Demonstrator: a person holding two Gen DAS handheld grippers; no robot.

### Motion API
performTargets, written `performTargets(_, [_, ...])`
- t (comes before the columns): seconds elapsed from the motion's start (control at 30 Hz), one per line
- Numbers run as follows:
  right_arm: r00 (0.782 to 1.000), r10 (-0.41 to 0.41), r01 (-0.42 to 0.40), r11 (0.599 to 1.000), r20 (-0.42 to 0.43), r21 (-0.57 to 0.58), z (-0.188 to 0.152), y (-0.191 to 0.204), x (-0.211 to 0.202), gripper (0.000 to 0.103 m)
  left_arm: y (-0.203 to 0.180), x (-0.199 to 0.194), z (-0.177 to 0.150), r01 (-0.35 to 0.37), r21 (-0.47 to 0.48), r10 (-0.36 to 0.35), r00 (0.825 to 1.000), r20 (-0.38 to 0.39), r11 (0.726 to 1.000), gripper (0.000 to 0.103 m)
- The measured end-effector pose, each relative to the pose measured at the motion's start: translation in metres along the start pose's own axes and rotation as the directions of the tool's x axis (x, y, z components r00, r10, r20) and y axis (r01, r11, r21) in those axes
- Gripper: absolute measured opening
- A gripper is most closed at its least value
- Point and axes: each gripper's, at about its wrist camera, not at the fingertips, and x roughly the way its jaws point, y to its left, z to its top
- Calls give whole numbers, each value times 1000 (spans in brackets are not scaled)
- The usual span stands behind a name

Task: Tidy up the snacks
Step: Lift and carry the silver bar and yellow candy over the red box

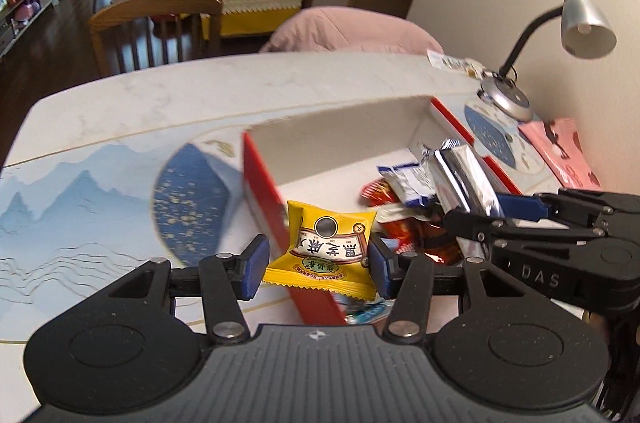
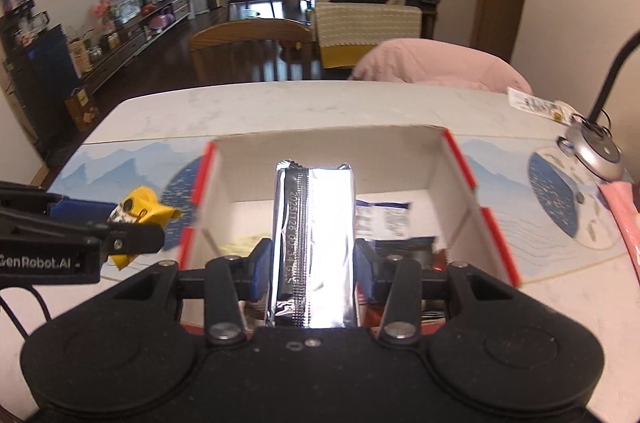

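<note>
My left gripper [image 1: 318, 265] is shut on a yellow snack packet [image 1: 330, 251], held over the left red wall of an open red and white box [image 1: 264, 183]. It shows in the right wrist view as the left gripper [image 2: 120, 235] with the yellow packet [image 2: 142, 211] beside the box [image 2: 460, 159]. My right gripper [image 2: 314, 269] is shut on a silver foil packet [image 2: 314, 235], held above the box. In the left wrist view the right gripper [image 1: 480, 215] holds the silver packet [image 1: 464, 175] over several snacks [image 1: 404, 183] lying inside the box.
The box stands on a blue mountain-print mat [image 1: 80, 199] on a white marble table [image 1: 240, 87]. A silver desk lamp [image 1: 584, 23] stands at the far right, with a pink packet [image 1: 568, 151] beside it. A wooden chair [image 1: 156, 23] and a pink cushion [image 1: 348, 31] lie behind the table.
</note>
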Motion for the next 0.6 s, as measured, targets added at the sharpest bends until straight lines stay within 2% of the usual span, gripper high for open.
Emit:
performTargets(0.27, [998, -42, 45, 997, -56, 60, -3, -49, 30, 42, -33, 45, 8, -9, 42, 13, 997, -82, 999, 51])
performTargets(0.6, [995, -49, 54, 997, -92, 60, -4, -69, 59, 42, -57, 104, 19, -36, 84, 51, 983, -179, 996, 51])
